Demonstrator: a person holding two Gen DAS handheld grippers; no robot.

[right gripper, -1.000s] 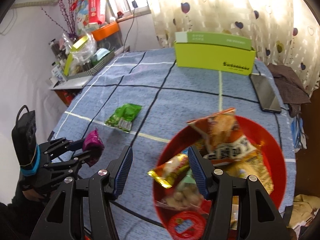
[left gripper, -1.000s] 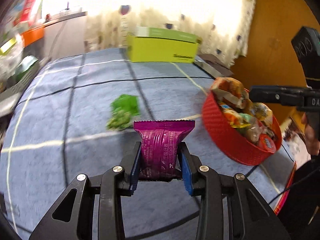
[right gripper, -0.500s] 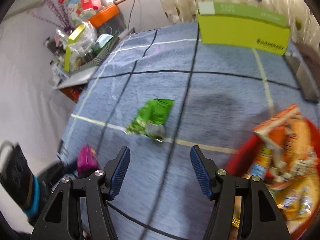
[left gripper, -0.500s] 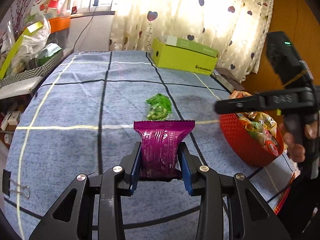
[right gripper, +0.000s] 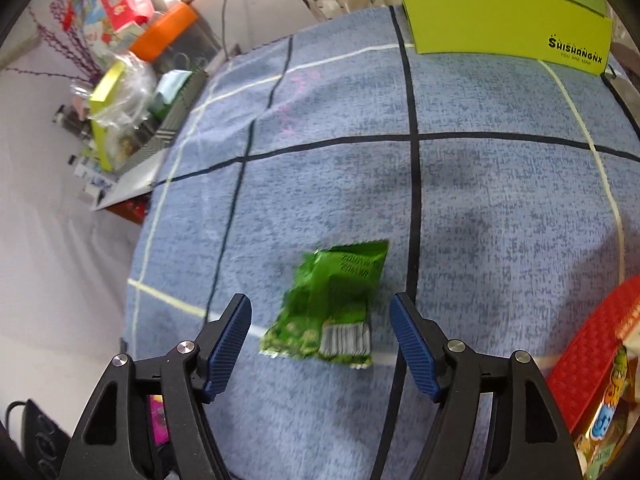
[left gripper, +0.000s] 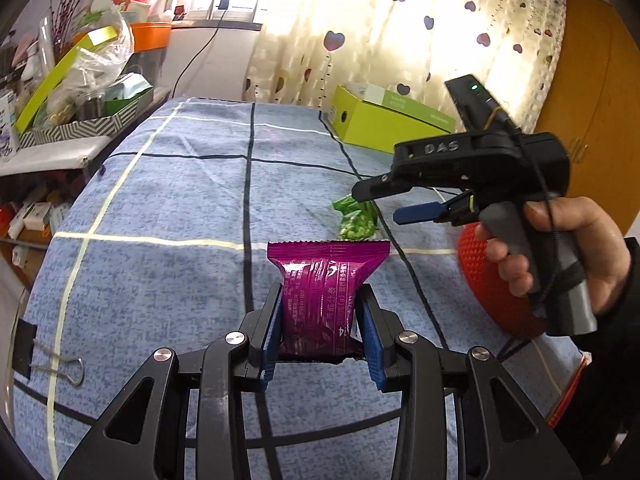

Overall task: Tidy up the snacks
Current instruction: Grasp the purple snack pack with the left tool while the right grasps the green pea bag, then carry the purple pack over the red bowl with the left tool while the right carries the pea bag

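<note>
Right tool now over one green packet.

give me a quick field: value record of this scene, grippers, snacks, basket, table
left hand-held gripper: shut on the purple snack packet, held above the table
right hand-held gripper: open, fingers either side of the green snack packet, not touching it
green snack packet: lying flat on the blue checked tablecloth, apart from the basket
red basket: at the table's right, already holding several snacks
yellow-green box: at the far edge of the table
binder clip: on the near left edge of the cloth
</note>
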